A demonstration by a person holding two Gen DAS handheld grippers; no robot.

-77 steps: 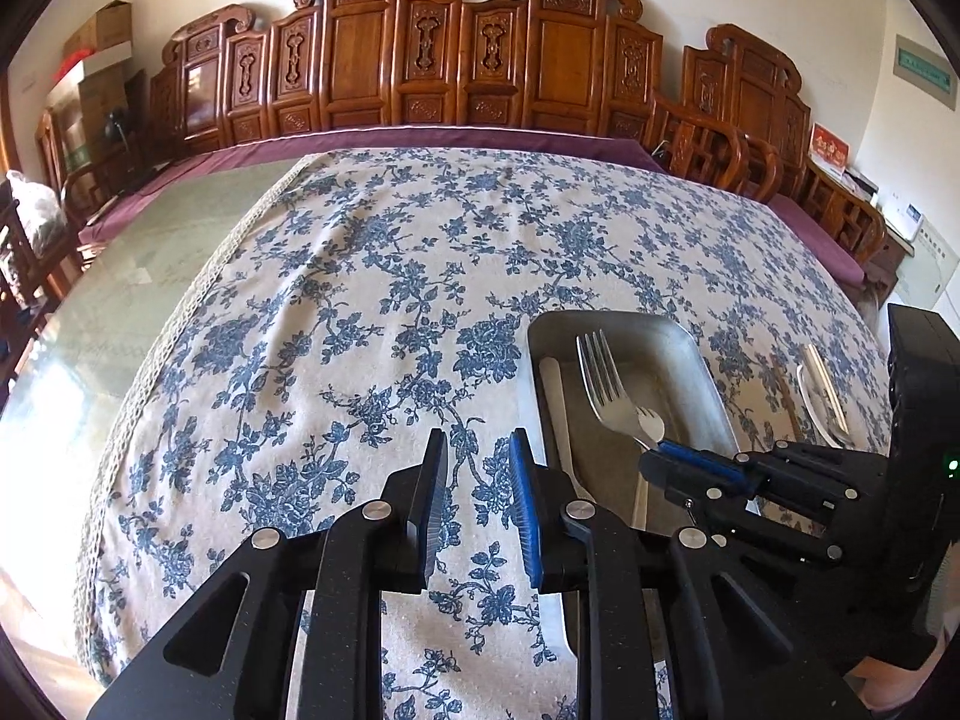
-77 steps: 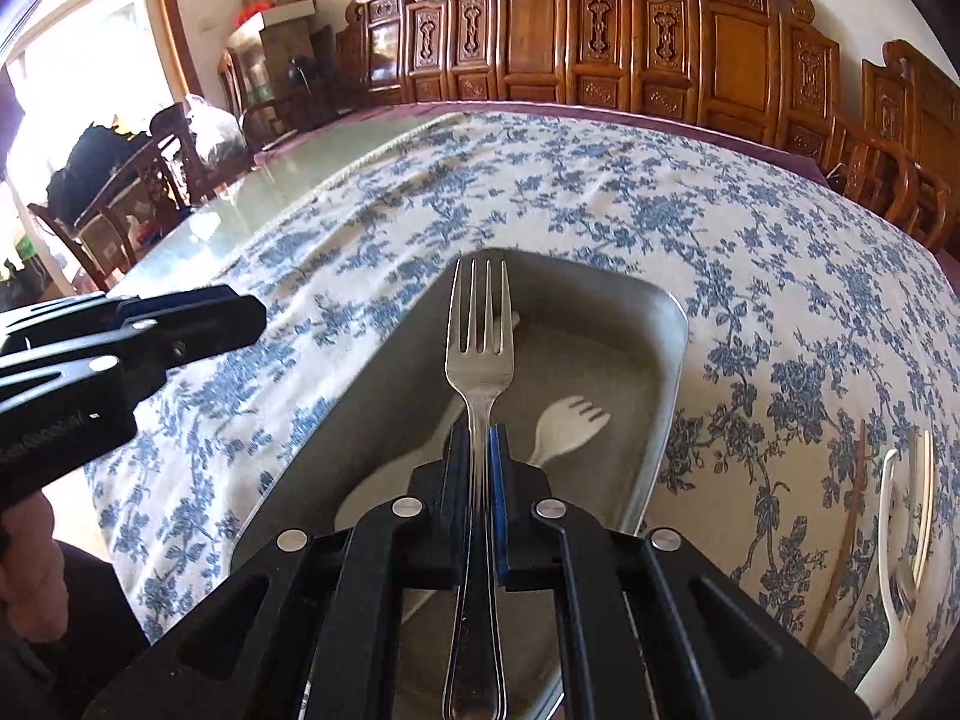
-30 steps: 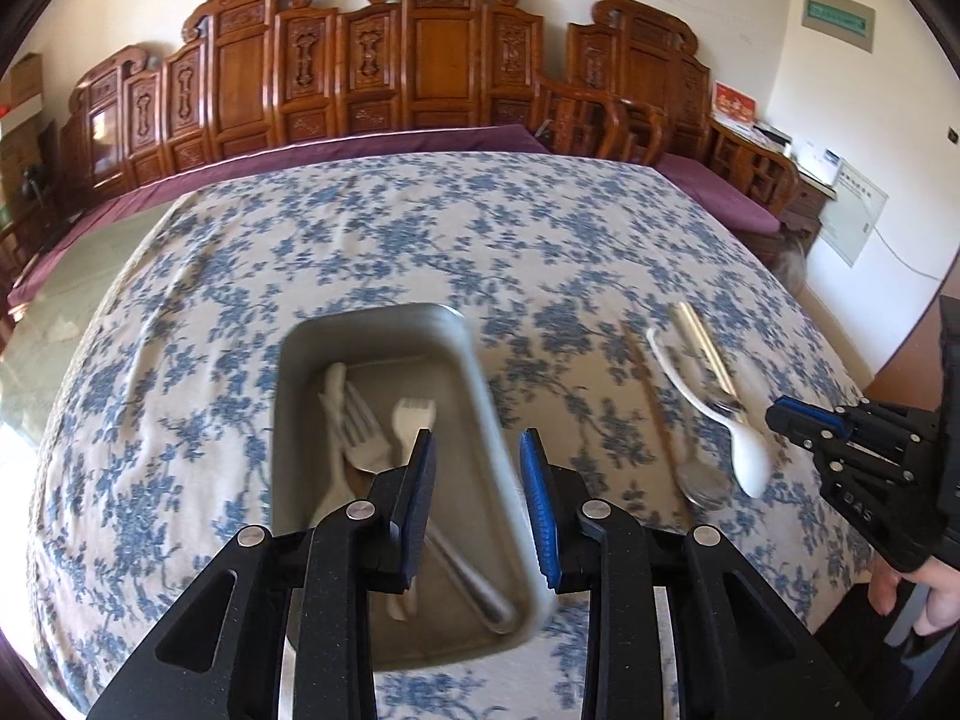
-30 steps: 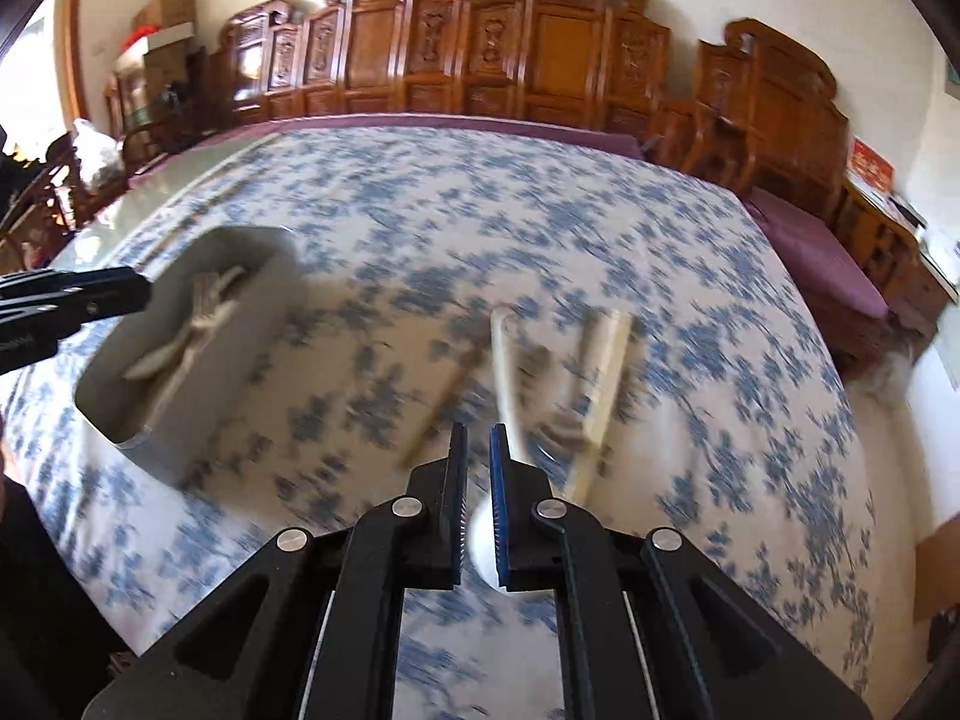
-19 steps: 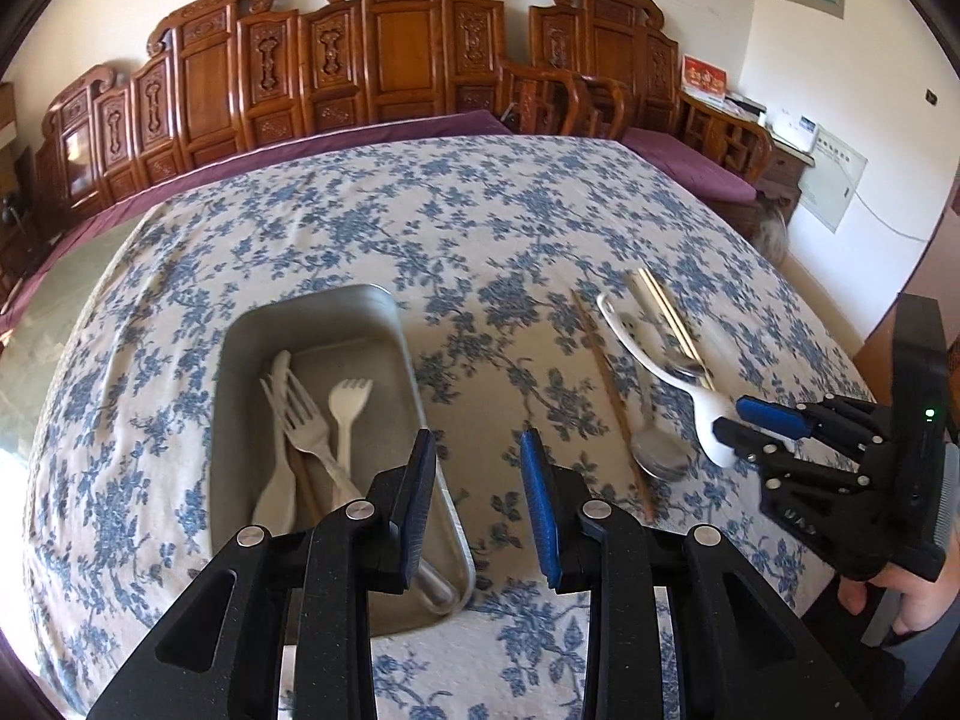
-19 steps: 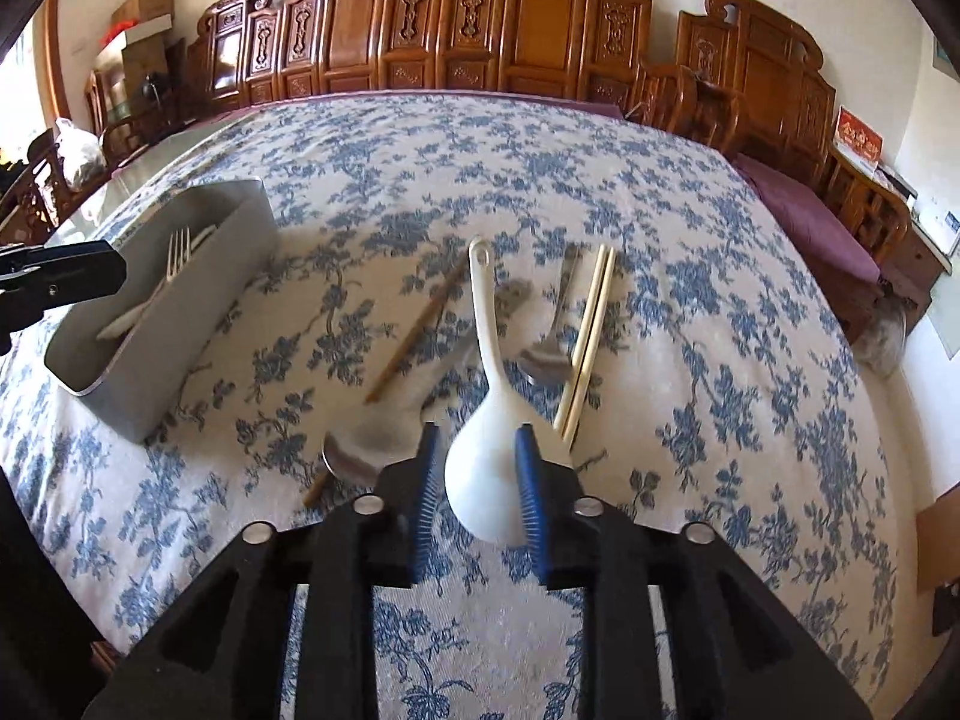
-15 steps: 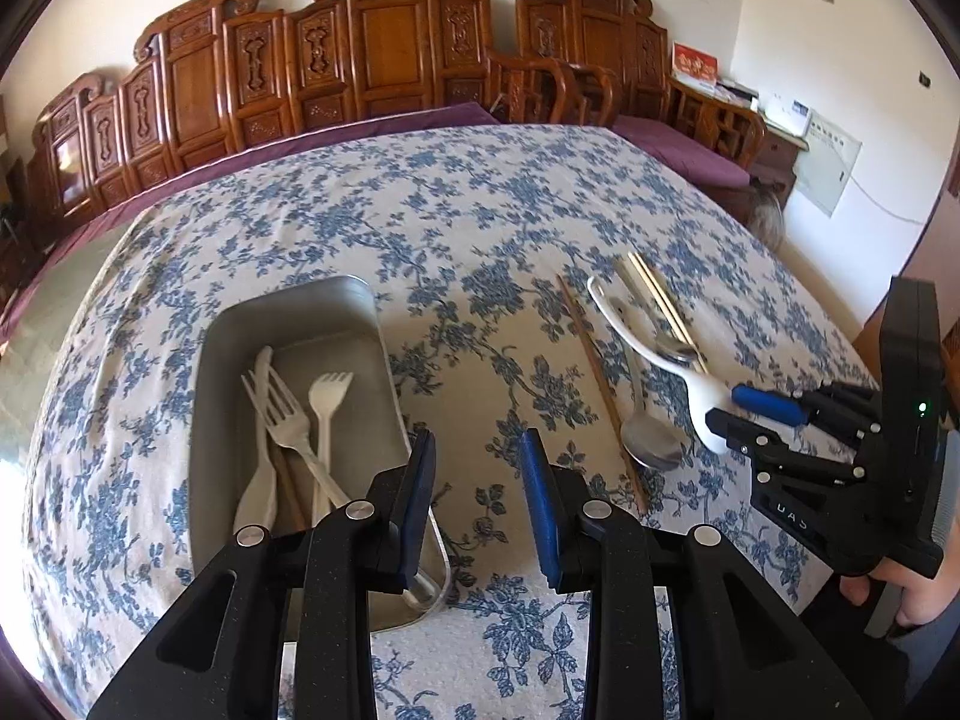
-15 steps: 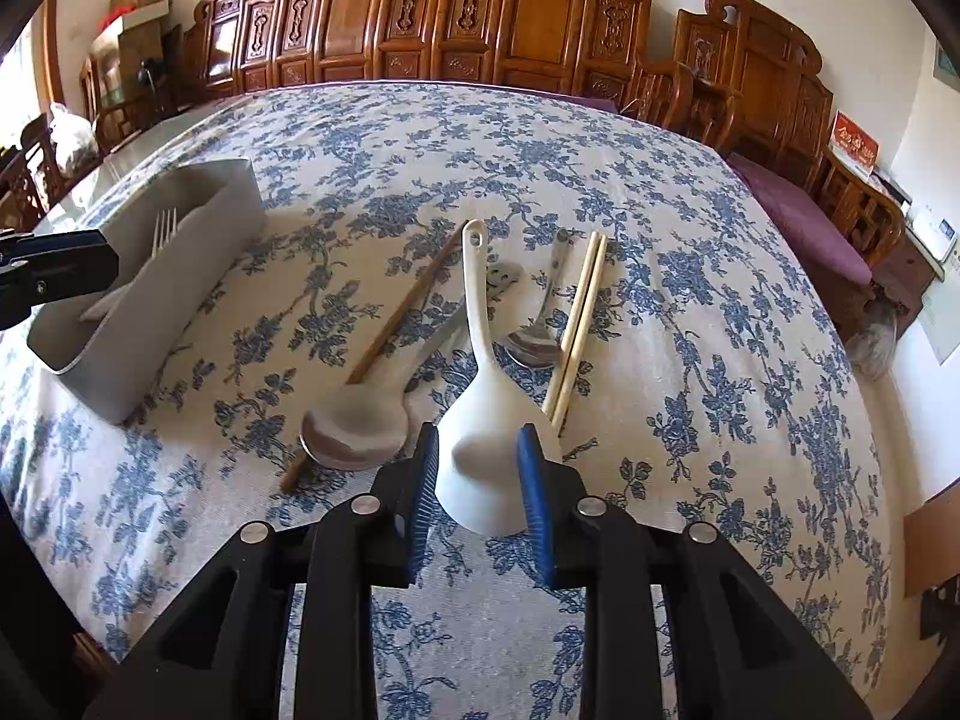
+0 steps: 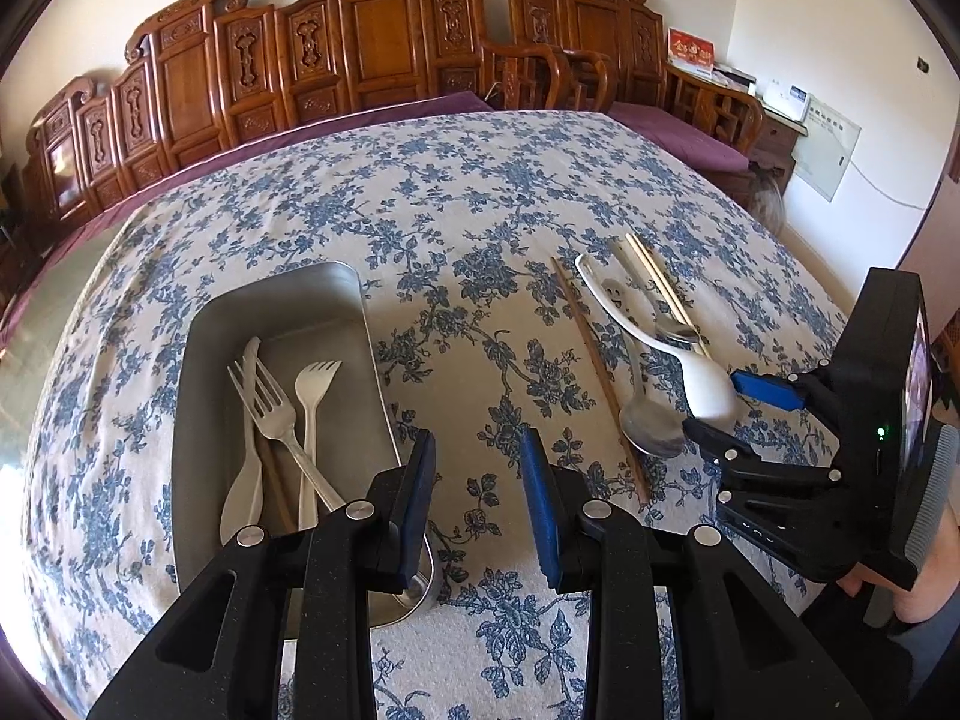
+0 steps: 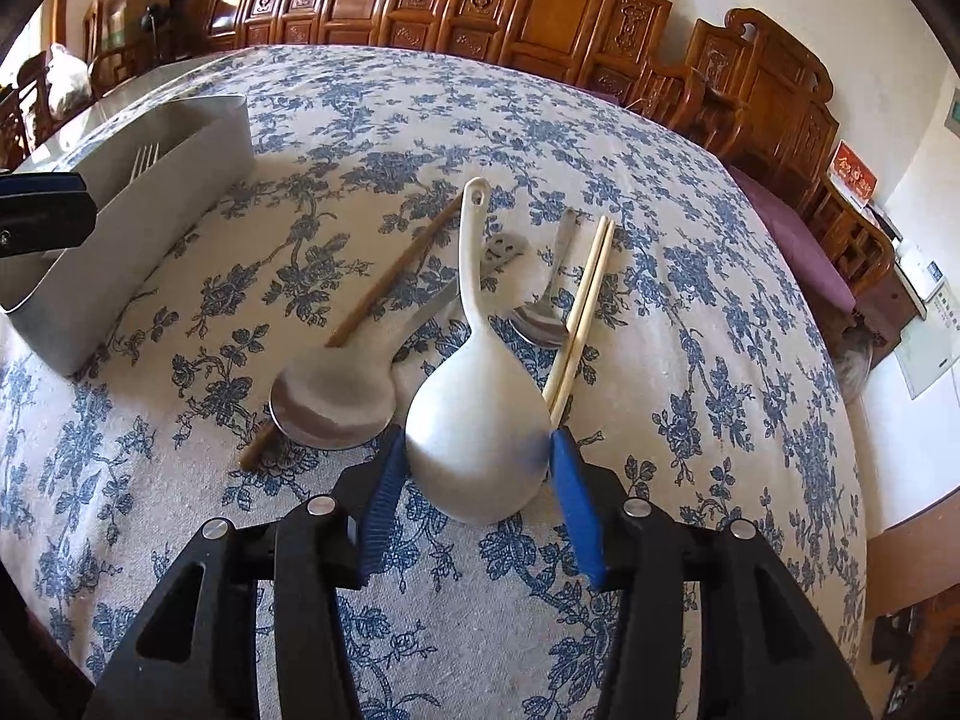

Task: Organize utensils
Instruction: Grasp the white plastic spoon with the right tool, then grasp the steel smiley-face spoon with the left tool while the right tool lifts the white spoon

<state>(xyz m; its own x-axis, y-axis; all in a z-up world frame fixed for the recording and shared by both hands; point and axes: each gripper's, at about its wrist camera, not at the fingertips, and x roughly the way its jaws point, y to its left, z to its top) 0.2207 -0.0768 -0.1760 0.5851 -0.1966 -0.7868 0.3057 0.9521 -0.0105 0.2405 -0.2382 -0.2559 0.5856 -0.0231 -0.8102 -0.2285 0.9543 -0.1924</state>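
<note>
1. The table [image 9: 480, 192] is covered by a white cloth printed with blue flowers.
2. A grey metal tray [image 9: 336, 300] rests on the cloth.
3. To the right of the tray, apart from it, lie a dark wooden chopstick [image 9: 591, 360], a steel spoon [image 9: 651, 435], a white rice paddle [image 10: 480, 420], a smaller steel spoon [image 10: 543, 318] and a pale chopstick pair [image 10: 585, 294].

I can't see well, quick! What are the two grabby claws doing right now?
Left gripper: open, holding nothing.
Right gripper: open, jaws on either side of the white spoon, not clamped yet.
</note>
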